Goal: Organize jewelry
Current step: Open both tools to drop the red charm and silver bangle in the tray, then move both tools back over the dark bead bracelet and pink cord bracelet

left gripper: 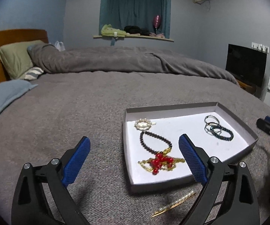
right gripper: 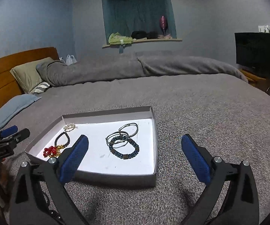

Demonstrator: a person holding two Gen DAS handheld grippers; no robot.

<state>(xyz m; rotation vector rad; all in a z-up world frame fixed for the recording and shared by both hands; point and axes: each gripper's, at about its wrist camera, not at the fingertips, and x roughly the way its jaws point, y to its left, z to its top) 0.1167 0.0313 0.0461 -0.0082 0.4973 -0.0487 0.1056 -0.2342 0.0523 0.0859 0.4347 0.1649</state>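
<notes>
1. Both my tongs stand wide apart with nothing between the pads. The left gripper (left gripper: 134,160) hangs over the blanket at the near left corner of the tray; the right gripper (right gripper: 135,159) hangs over the tray's near right edge.

2. The shallow grey tray (left gripper: 189,106) sits on the grey blanket (left gripper: 78,103) and already carries most of the jewelry. On its left side lie a pearl ring-shaped piece (left gripper: 144,124) at the far end, a dark bead strand (left gripper: 154,140) nearer, and a red-and-gold ornament (left gripper: 158,162) at the near end. On its right side a cluster of thin metal bangles (right gripper: 125,133) overlaps a blue beaded bracelet (right gripper: 124,148).

3. One piece is still outside: a pearl hairpin (left gripper: 174,204) on the blanket, just beside the tray's near wall, lying slantwise below my left tongs. I judge this is what is left to put away.

4. How I expect it to handle: light, thin and stiff, with a smooth metal shank that will likely slip. It lies low in the soft pile, so the pads must press a little into the blanket to get under it.

5. Where I would take it: across the pearl row near the middle, pads on either long side, so it does not swing. The pearls give more grip than the bare gold end.

6. The risk, as I see it, is pinching blanket fibres along with the pin.
</notes>
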